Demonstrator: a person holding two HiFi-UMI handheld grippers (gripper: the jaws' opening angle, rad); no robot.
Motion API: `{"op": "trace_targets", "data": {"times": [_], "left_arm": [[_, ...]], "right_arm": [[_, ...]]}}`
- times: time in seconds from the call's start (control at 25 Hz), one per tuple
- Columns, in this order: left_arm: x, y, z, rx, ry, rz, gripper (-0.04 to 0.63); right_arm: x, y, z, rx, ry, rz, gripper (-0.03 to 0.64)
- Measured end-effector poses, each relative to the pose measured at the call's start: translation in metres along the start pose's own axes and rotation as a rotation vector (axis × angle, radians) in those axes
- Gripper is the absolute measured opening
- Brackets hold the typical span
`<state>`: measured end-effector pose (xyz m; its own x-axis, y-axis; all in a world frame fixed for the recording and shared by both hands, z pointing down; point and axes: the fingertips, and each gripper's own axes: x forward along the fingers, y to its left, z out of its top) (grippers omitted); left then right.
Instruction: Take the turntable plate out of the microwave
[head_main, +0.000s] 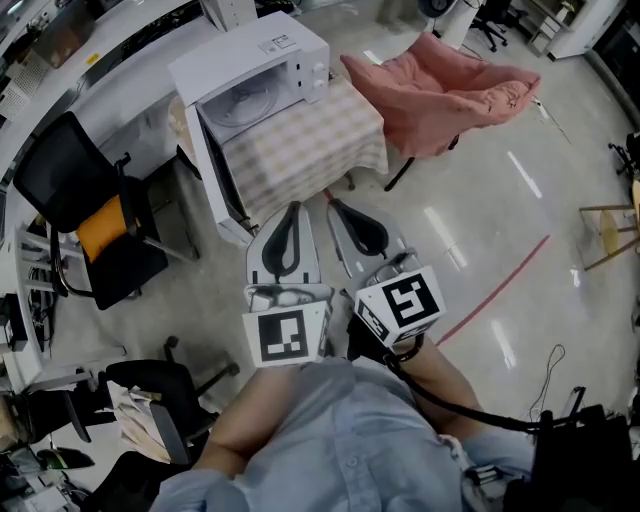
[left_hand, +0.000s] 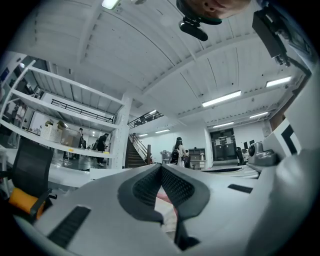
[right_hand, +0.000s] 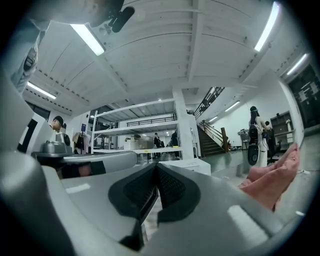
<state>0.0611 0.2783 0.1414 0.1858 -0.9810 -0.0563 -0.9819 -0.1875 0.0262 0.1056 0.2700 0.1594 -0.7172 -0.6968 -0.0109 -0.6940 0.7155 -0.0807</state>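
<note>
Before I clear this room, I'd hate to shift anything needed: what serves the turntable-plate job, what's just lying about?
Job: microwave, its open door, turntable plate inside, left gripper, right gripper.
Lying about: pink chair, black office chair, checked tablecloth.

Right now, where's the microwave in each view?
Head view: microwave upper left of centre, door open.
Left gripper view: cannot make it out.
Right gripper view: microwave is the white box at centre, just above the jaw tips.
Shared landmark: pink chair, right of the microwave in the head view and the right gripper view.
</note>
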Motion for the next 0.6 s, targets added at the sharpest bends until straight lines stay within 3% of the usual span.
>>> {"op": "trace_targets", "data": {"times": [0.6], "left_arm": [[0.128, -0.018, -0.022, 0.053, 0.072, 0.11, 0.008]], "right_arm": [[0.057, -0.125, -0.014, 0.106, 0.024, 0.082, 0.002]]}}
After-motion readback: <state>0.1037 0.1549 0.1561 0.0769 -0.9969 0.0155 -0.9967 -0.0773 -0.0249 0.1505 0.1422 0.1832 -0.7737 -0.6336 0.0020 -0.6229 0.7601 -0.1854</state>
